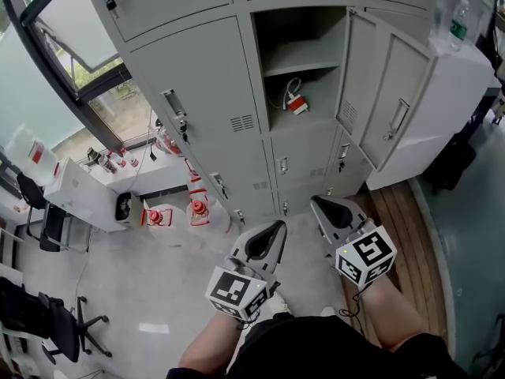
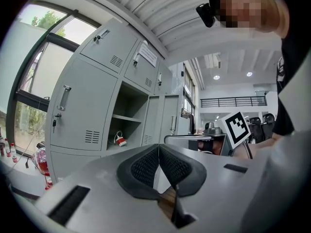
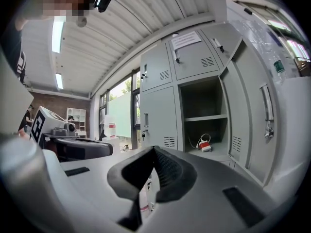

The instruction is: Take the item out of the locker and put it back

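Note:
The item (image 1: pixel 297 104) is a small red-and-white device with a looped white cable. It lies on the floor of the open locker compartment (image 1: pixel 278 125), under a bare shelf (image 1: pixel 300 57). Both grippers are held side by side well short of the lockers and point toward them. My left gripper (image 1: pixel 277 227) is shut with nothing between its pads (image 2: pixel 146 165). My right gripper (image 1: pixel 316 203) is also shut and empty. In the left gripper view the item (image 2: pixel 120 140) shows left of the jaws; in the right gripper view the item (image 3: pixel 205 145) shows right of them.
The locker door (image 1: pixel 388 101) stands swung open to the right. Neighbouring locker doors (image 1: pixel 197 109) are closed. Red-and-white containers (image 1: pixel 197 207) and a white cabinet (image 1: pixel 79 193) stand on the floor at left, with office chairs (image 1: pixel 47 322) nearer. A white cabinet (image 1: pixel 450 109) stands at right.

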### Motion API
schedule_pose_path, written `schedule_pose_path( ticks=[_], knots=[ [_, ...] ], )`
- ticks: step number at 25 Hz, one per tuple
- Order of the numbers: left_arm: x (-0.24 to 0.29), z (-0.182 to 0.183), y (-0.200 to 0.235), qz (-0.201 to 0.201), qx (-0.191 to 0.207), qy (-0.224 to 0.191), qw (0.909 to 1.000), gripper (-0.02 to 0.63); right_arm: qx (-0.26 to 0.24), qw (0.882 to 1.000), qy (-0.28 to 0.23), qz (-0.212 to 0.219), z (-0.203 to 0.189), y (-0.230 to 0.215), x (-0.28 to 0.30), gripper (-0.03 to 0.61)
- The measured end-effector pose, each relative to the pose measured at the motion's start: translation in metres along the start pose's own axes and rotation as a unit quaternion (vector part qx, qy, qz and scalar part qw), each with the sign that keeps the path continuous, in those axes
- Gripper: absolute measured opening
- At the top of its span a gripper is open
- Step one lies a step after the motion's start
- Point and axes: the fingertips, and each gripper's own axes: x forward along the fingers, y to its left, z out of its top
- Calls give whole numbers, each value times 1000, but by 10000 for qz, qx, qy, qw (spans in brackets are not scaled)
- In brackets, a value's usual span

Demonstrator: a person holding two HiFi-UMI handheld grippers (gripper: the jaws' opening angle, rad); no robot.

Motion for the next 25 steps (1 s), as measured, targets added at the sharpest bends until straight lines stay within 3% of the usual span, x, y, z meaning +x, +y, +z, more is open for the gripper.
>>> schedule_pose_path(
  ticks=[10,25],
  knots=[
    [-9,5,46,-353,19,45,9994,17,-88,9994,-47,-337,13,13,50,52],
    [6,19,70,-678,14,-87,9977,17,-215,9974,-112,-683,32,-1,86,52]
  ],
)
